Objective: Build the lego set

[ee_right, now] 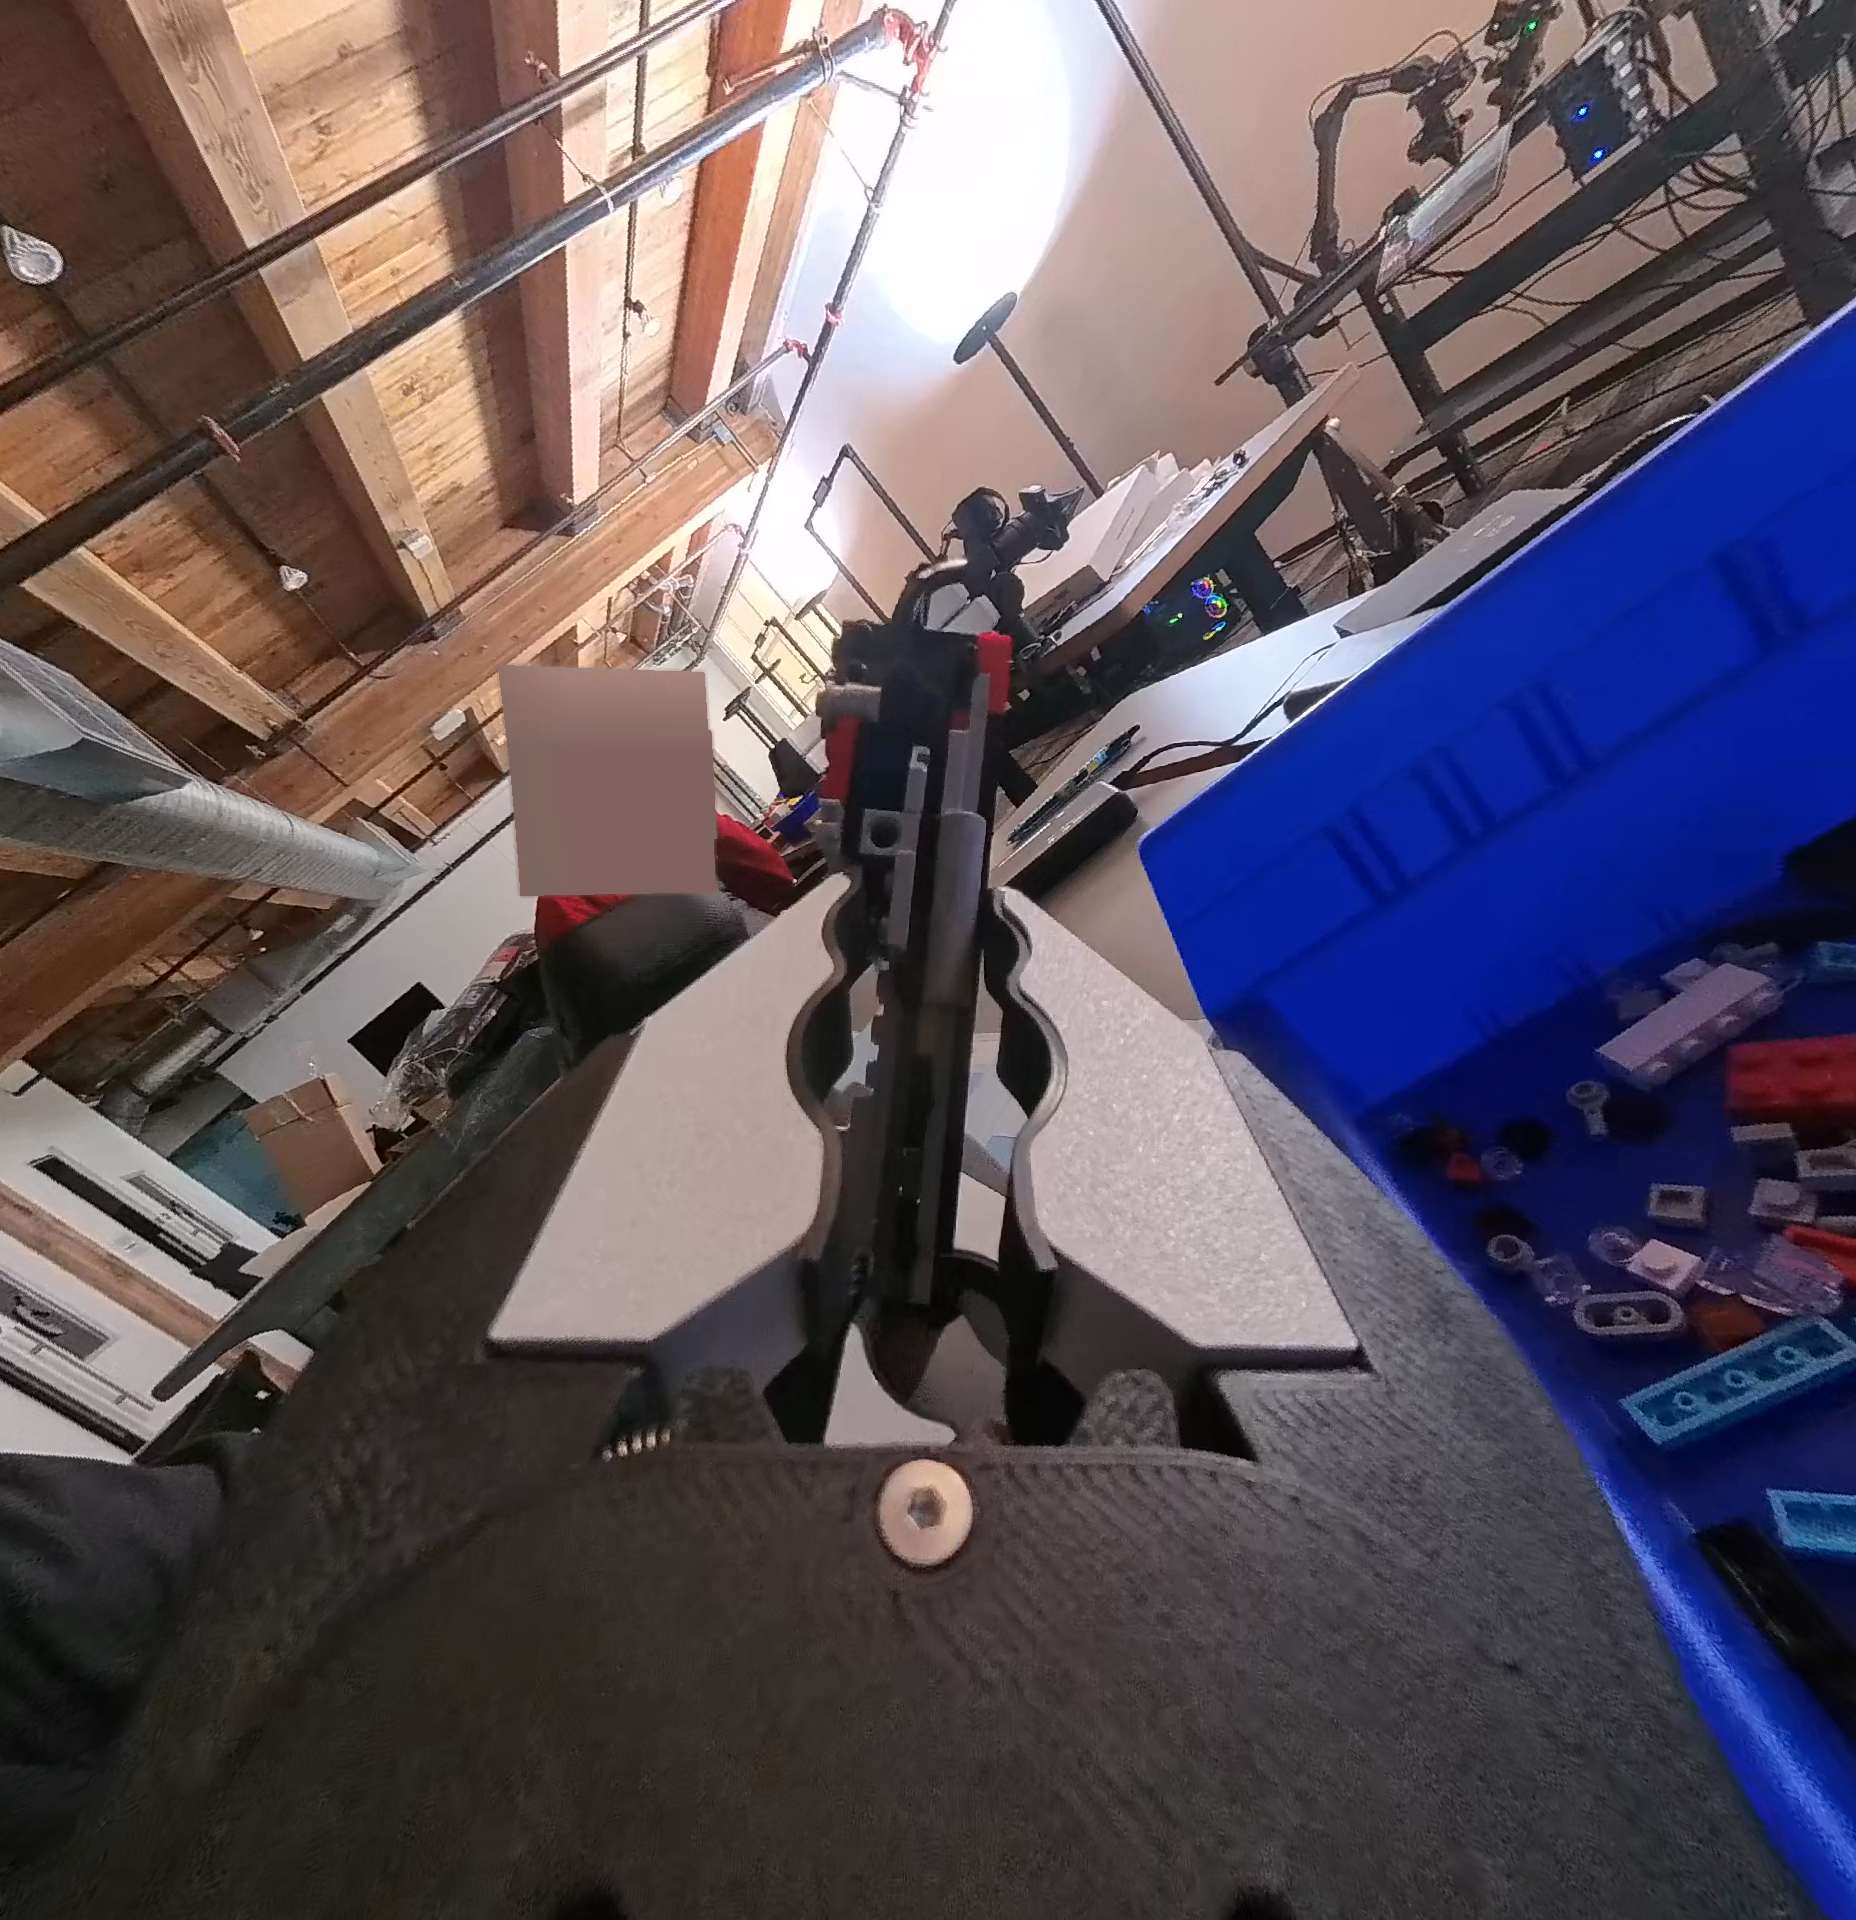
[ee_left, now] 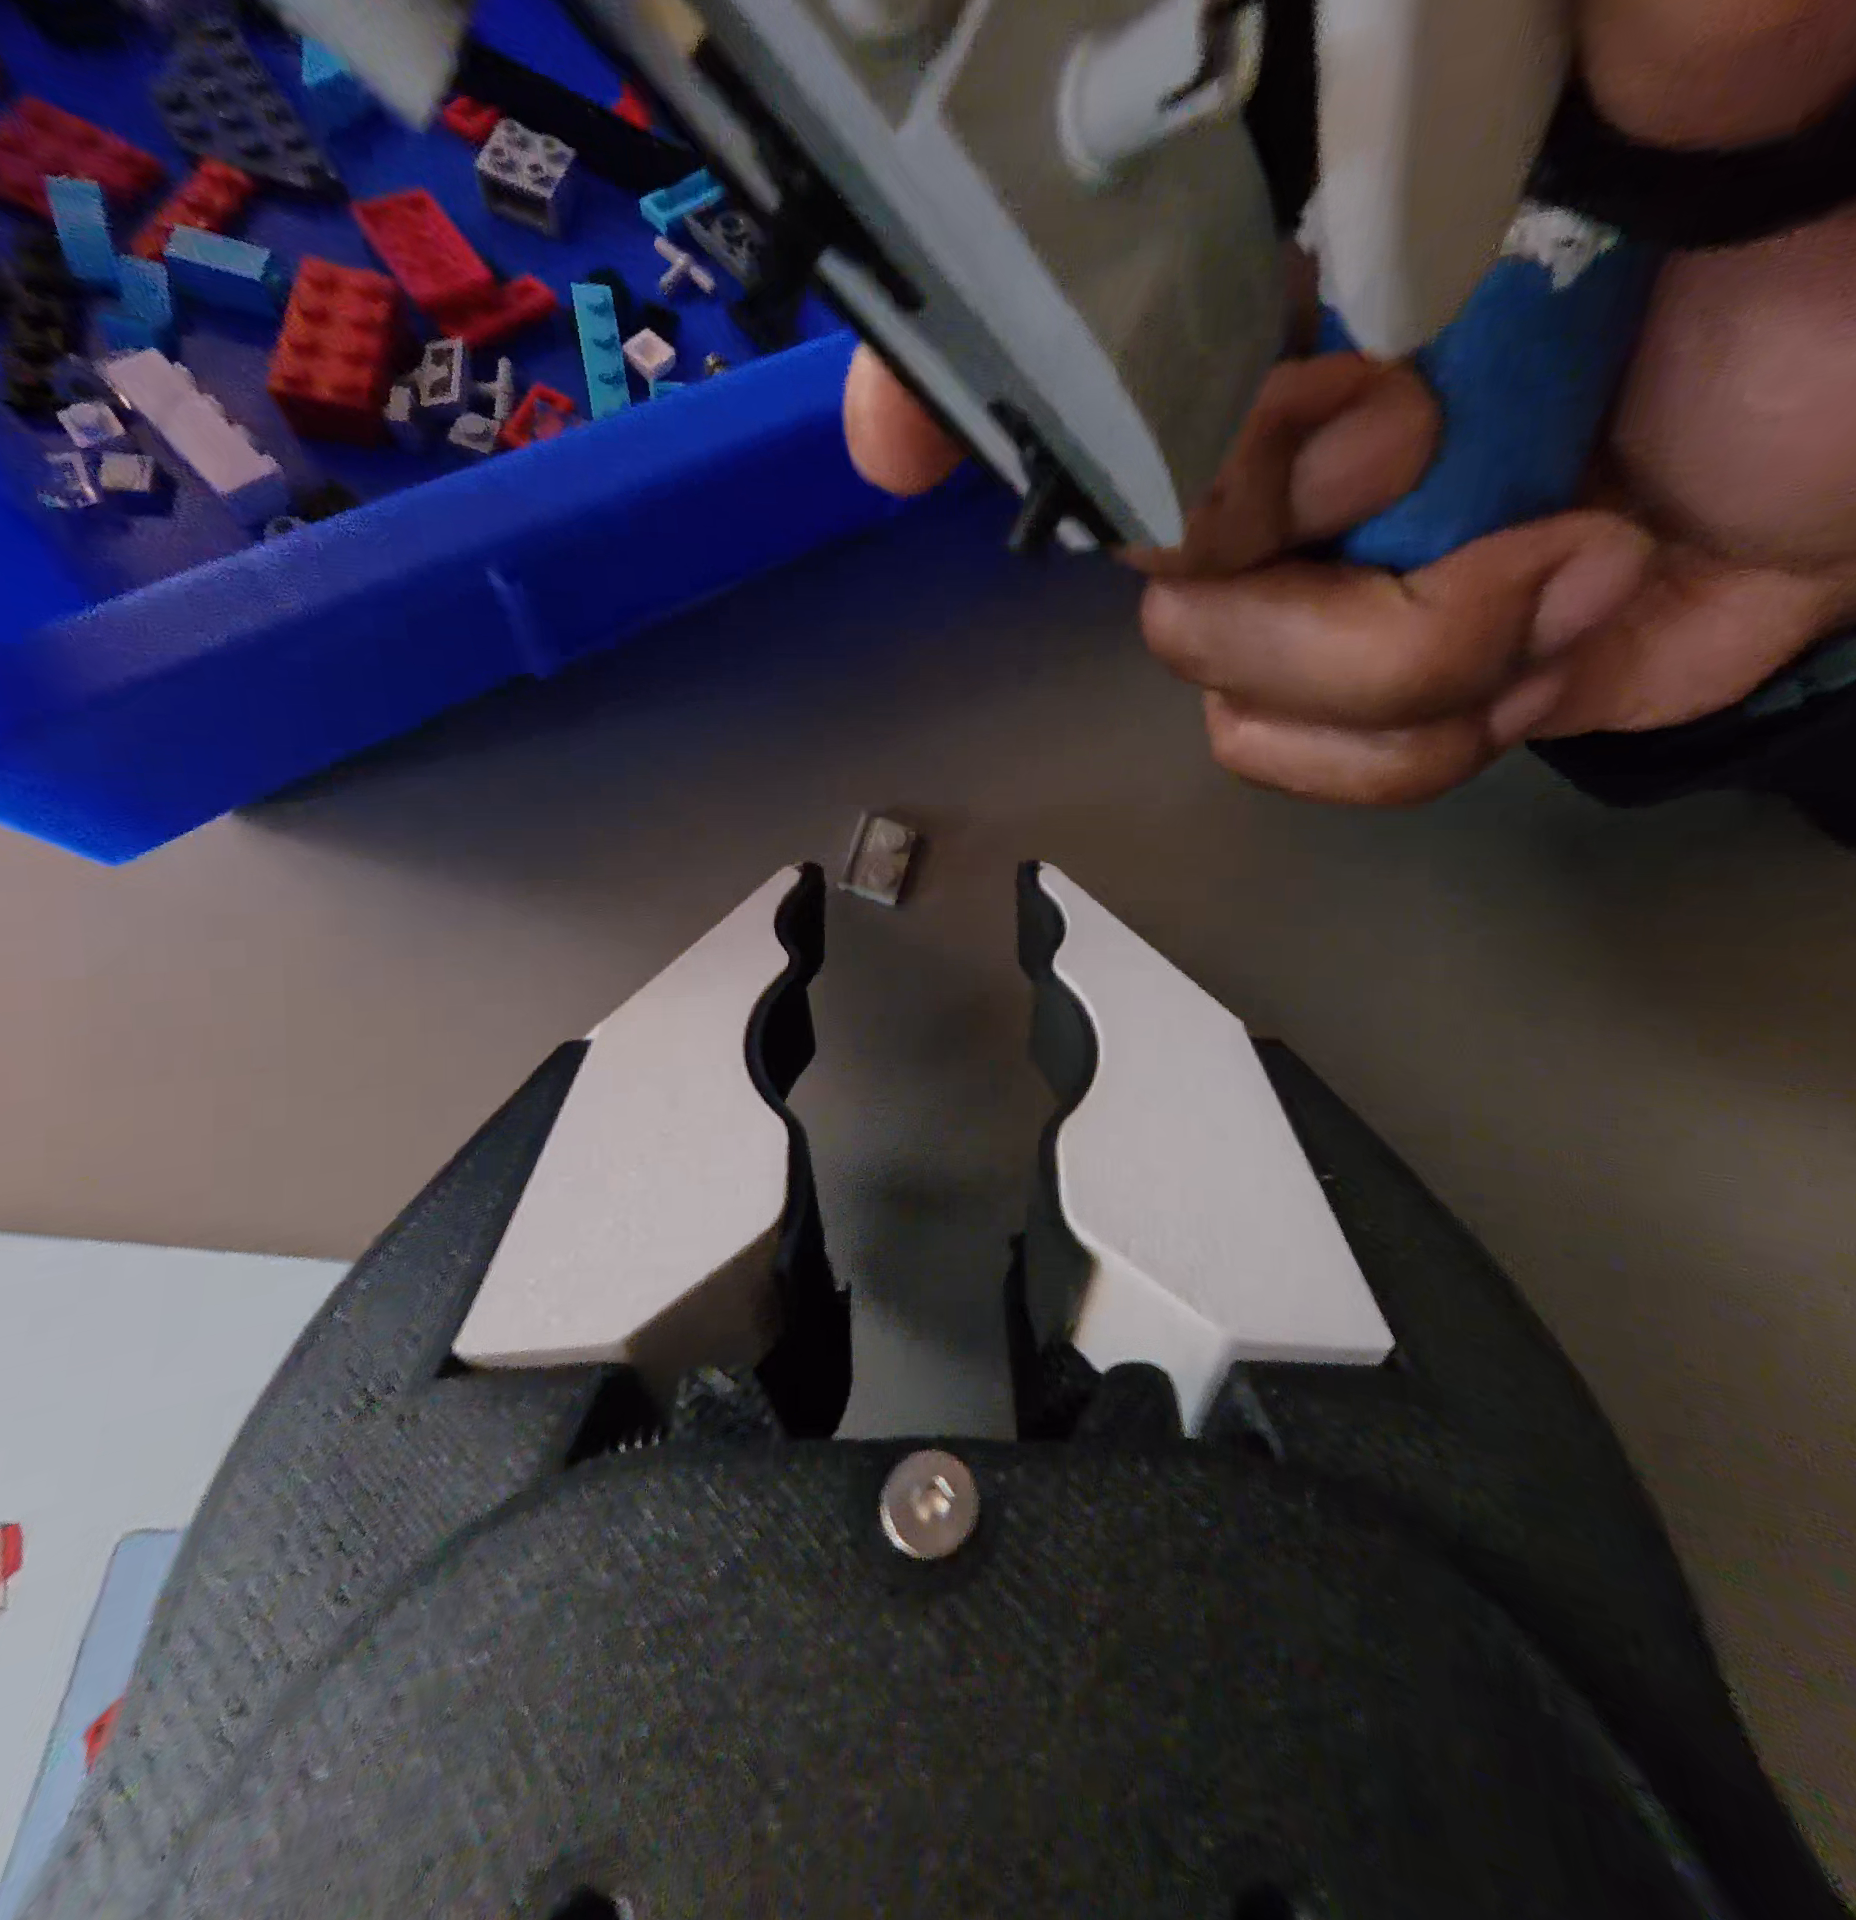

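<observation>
My left gripper (ee_left: 919,878) is open and empty, low over the grey table. A small light grey lego piece (ee_left: 882,862) lies on the table just past its left fingertip. My right gripper (ee_right: 922,894) is shut on a partly built lego model (ee_right: 919,790) of black, grey and red parts. It holds the model up in the air, pointed toward the ceiling. In the left wrist view, the right gripper's grey body (ee_left: 1007,208) and the hand holding it (ee_left: 1423,623) hang above the bin's edge.
A blue bin (ee_left: 467,623) with several loose red, blue, grey and black bricks stands at the back left; it also shows in the right wrist view (ee_right: 1475,831). A white instruction sheet (ee_left: 93,1455) lies at the near left. Desks and equipment stand beyond. The grippers' ends are close to 15 centimeters from one another.
</observation>
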The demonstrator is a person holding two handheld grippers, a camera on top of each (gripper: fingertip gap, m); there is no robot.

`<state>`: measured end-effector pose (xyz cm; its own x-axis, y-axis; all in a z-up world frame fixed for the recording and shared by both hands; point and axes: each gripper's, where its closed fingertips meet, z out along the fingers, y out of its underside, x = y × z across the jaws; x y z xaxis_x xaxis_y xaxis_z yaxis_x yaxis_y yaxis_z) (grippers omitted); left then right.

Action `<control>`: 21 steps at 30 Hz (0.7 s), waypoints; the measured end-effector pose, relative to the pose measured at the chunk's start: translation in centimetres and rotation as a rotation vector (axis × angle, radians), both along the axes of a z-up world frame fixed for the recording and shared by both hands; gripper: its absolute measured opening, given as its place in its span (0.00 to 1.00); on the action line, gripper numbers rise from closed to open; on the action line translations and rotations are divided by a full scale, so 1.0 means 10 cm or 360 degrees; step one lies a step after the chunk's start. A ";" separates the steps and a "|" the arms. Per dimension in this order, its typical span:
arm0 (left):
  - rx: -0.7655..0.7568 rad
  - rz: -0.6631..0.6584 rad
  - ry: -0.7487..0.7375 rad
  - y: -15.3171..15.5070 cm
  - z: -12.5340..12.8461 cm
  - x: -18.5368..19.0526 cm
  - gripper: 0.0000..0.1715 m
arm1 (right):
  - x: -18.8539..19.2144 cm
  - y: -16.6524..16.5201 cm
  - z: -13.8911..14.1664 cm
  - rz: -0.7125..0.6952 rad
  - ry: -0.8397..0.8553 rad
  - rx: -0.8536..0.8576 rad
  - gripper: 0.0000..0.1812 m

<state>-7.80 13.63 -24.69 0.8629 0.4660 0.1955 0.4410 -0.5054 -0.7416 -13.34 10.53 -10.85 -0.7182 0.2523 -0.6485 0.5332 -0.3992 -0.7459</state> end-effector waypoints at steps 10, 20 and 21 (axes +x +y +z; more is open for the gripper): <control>-0.0058 -0.0123 0.0001 0.09 -0.04 0.14 0.22 | 0.00 0.00 0.00 0.0000 0.0001 -0.0004 0.12; -0.0064 -0.0157 0.0168 0.04 0.03 0.04 0.21 | -0.03 0.06 0.05 -0.0015 0.0001 -0.0033 0.12; -0.0083 -0.0156 0.0165 0.05 0.00 0.04 0.21 | -0.03 0.06 0.06 -0.0017 0.0002 -0.0035 0.12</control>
<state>-7.38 14.11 -24.67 0.9191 0.3855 0.0810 0.3102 -0.5814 -0.7522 -13.64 11.16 -10.26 -0.7163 0.2456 -0.6532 0.5281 -0.4210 -0.7375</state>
